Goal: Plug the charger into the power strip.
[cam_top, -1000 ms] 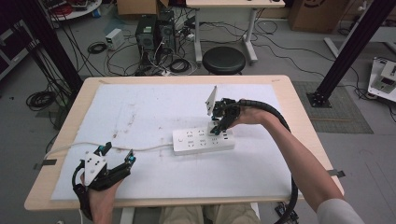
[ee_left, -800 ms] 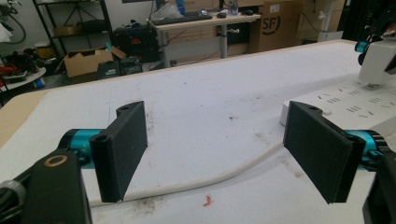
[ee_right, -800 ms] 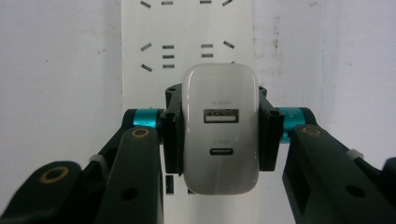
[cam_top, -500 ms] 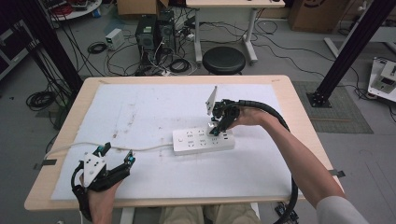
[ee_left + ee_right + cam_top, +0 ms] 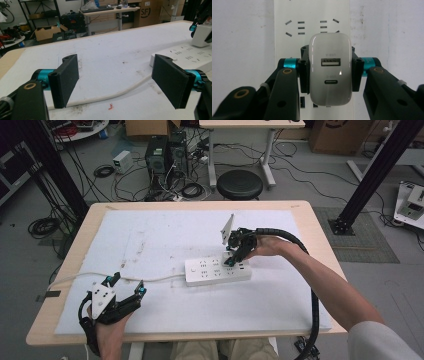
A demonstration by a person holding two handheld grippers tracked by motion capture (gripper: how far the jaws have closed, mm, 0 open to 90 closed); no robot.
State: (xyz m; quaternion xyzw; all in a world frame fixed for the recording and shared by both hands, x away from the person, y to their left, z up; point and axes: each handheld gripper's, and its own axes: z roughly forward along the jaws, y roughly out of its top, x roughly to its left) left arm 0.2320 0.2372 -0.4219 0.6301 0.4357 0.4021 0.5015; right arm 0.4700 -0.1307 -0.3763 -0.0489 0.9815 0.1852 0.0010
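Resting near the table's front edge, well left of the power strip point(image 5: 217, 270), the left gripper point(image 5: 125, 286) spreads its flat black jaws wide over the smooth white cord point(image 5: 120, 93). The right gripper point(image 5: 329, 66) clamps the glossy, rounded white charger point(image 5: 330, 71) directly above that slotted strip.

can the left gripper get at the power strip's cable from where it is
Probably yes. The left gripper stands open low over the mat, and the white cable lies bare just ahead between its jaws. The right gripper is away at the power strip.
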